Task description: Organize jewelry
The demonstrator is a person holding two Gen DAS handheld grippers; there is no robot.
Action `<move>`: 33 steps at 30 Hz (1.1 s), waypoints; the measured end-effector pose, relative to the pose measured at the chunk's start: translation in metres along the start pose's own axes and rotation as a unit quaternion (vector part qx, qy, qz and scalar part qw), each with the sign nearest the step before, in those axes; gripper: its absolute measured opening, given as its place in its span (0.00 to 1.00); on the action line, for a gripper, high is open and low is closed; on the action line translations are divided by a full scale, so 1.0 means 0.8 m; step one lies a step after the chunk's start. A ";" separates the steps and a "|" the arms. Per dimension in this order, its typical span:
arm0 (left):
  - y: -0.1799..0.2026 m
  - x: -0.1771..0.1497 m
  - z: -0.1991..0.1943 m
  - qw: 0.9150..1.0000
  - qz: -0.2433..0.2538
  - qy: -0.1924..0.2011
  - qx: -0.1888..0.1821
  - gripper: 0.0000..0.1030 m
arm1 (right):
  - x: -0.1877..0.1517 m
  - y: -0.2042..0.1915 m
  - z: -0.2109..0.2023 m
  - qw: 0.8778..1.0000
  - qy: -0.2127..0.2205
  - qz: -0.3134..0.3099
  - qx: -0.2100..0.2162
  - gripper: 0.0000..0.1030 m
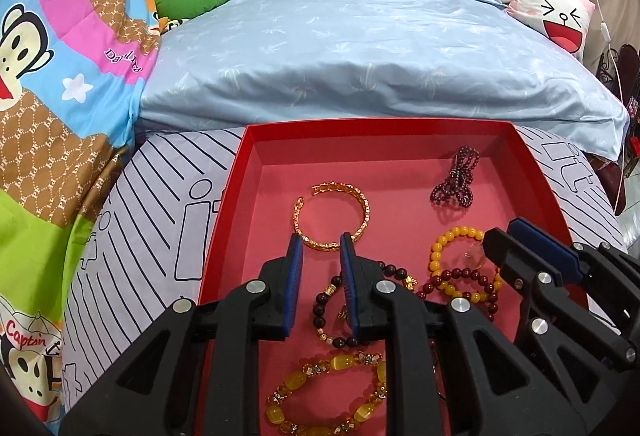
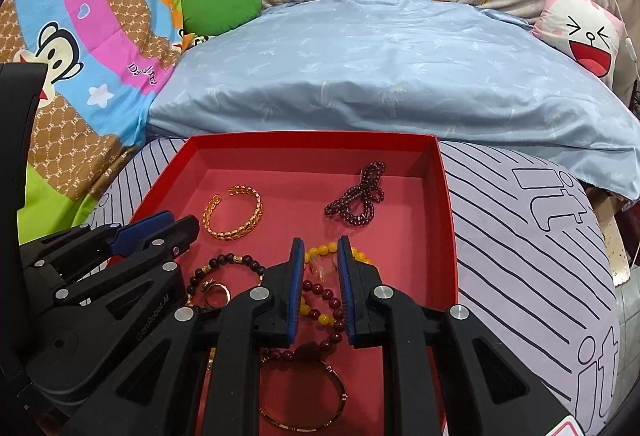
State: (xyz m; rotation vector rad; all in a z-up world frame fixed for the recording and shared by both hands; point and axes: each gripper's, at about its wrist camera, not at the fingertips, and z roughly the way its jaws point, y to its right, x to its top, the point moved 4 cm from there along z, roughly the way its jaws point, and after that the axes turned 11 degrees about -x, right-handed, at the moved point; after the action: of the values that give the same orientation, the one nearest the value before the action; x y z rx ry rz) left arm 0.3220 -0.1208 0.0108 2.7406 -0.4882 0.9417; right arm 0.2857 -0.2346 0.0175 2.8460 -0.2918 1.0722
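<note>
Inside red tray [image 1: 240,196]: gold open cuff [image 1: 332,216], garnet bead strand [image 1: 456,176]; left gripper [image 1: 321,242], right gripper [image 2: 319,246] narrow, empty.

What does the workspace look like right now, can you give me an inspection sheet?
Surface: striped bedsheet.
Job's things: red tray holding gold bangle, dark bead strand, yellow bead bracelet and more bracelets.
Clutter: nothing seen.
Grippers: left gripper and right gripper over the tray, jaws slightly apart, holding nothing.
Cables: white cord at the right edge.
Surroundings: blue pillow, cartoon quilt, bunny cushion.
</note>
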 end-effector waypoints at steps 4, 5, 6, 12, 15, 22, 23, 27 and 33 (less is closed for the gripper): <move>-0.002 -0.001 0.000 1.000 -0.004 0.000 0.006 0.28 | -0.002 0.000 0.000 1.000 0.001 0.001 -0.002 0.22; -0.003 -0.001 0.000 1.000 -0.004 0.001 0.007 0.31 | -0.002 0.000 -0.001 1.000 0.001 0.002 -0.002 0.23; -0.003 -0.001 -0.001 1.000 -0.004 0.002 0.008 0.32 | -0.002 0.000 -0.002 1.000 0.002 0.003 -0.002 0.25; -0.002 -0.001 -0.009 1.000 -0.001 0.005 0.009 0.33 | -0.003 0.000 -0.010 1.000 0.007 0.005 -0.002 0.27; 0.000 -0.001 -0.017 1.000 0.000 0.008 0.009 0.33 | -0.004 0.002 -0.018 1.000 0.010 0.006 -0.002 0.27; 0.009 -0.006 -0.048 1.000 0.005 0.020 0.008 0.37 | -0.008 0.009 -0.048 1.000 0.021 0.013 -0.005 0.31; 0.010 -0.007 -0.053 1.000 0.005 0.021 0.008 0.38 | -0.010 0.010 -0.055 1.000 0.023 0.013 -0.006 0.31; 0.014 -0.016 -0.076 1.000 0.003 0.026 0.007 0.41 | -0.017 0.011 -0.078 0.999 0.030 0.012 -0.011 0.32; 0.012 -0.032 -0.110 0.999 -0.005 0.037 0.012 0.53 | -0.033 0.017 -0.116 0.999 0.042 0.019 -0.018 0.42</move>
State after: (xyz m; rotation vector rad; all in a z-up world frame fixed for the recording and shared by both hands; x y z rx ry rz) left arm 0.2501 -0.0974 0.0638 2.7147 -0.4536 1.0489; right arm 0.2035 -0.2302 0.0701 2.7664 -0.3567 1.1782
